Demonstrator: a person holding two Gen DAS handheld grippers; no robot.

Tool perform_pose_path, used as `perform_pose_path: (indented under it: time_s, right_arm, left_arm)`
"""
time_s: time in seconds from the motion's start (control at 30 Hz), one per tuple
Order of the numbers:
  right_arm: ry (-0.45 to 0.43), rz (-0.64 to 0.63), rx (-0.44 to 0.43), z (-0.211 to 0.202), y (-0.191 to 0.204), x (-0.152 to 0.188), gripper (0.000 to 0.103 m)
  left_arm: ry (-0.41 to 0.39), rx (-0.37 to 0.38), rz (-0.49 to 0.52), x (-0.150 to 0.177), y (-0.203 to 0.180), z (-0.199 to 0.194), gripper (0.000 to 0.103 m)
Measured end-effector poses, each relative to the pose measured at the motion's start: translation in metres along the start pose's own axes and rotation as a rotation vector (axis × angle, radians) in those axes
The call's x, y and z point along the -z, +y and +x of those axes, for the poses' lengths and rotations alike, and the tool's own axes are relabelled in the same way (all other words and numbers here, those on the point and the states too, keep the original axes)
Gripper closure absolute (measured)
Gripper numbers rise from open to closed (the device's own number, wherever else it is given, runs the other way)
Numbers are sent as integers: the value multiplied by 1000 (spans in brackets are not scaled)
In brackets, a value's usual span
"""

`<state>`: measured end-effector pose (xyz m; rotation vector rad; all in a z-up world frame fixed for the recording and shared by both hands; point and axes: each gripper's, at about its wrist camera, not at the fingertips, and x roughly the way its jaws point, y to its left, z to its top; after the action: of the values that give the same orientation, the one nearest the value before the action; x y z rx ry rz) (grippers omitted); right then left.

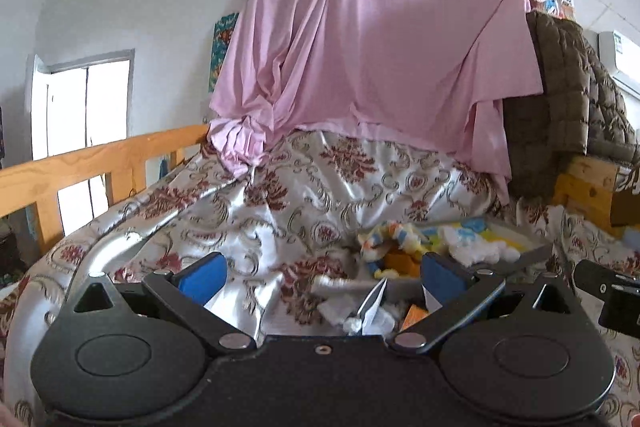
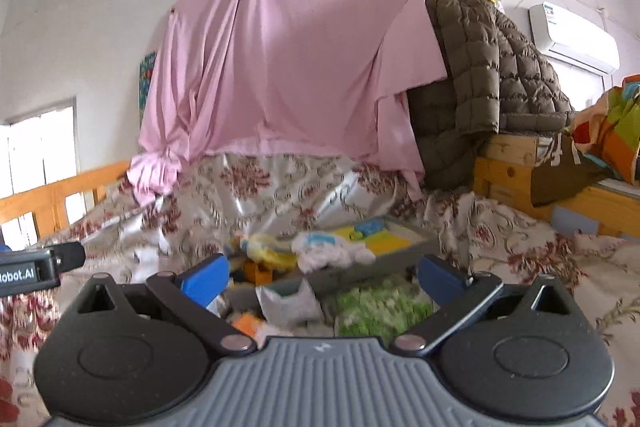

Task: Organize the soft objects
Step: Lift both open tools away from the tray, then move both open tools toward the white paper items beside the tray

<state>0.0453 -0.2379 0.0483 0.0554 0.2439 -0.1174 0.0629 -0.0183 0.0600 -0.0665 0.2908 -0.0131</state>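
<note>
A grey tray (image 2: 416, 245) lies on the floral bedspread, holding a white and blue plush (image 2: 332, 247), a striped yellow plush (image 2: 264, 247) and yellow and blue soft pieces (image 2: 384, 239). In front of it sit a green fluffy item (image 2: 380, 307), a grey cloth piece (image 2: 288, 301) and small orange blocks (image 2: 252, 323). My right gripper (image 2: 322, 277) is open just above these, holding nothing. My left gripper (image 1: 322, 275) is also open and empty, hovering left of the tray (image 1: 532, 255); the same plush toys (image 1: 472, 243) and a pair of small pliers (image 1: 374, 301) show near its right finger.
The floral satin bedspread (image 1: 256, 211) covers the bed. A pink sheet (image 1: 372, 43) hangs at the back, a brown quilted jacket (image 2: 492, 67) drapes over wooden shelving (image 2: 512, 171), and a wooden rail (image 1: 80, 167) runs along the left. Colourful fabric (image 2: 612, 131) sits far right.
</note>
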Motion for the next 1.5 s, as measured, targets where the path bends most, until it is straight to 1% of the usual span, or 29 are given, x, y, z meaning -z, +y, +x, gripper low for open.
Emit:
perform_pose_path:
  time_s: [0.1,0.23,0.33,0.43,0.63,0.77,0.93,1.03,1.17,1.37,1.5]
  right_arm:
    - [20,-7,12,-5,4,7,0]
    - [44,-25,26,-7,9,14,0]
    - [79,-32,23,-4,12,17,0]
    - [118,-32,21,-2,14,22,0]
    - [212,-28,9,9,15,30,0]
    - [276,-30,8,17,16,36,0]
    - [331,-50,13,24,20,41,0]
    - [373,-59,-4,29,22,44,0]
    - [394,-75,-23,31,26,46,0]
    - [397,-93,-65,31,30,46,0]
    - [393,-94,-82,30,32,45,0]
  left_arm:
    - [38,-2,-5,8,4,-1,1]
    - [112,-20,-45,18,10,1,1]
    - [150,-78,-8,26,9,4,1]
    - [185,-90,9,31,9,7,1]
    - [233,-97,40,38,6,10,1]
    - [266,-93,23,39,5,13,1]
    - [315,-134,18,43,5,20,1]
    - [340,-154,17,44,6,23,1]
    - [362,-178,19,46,7,27,1]
    - [391,-211,0,47,12,32,1]
    - [417,-213,-9,49,13,36,1]
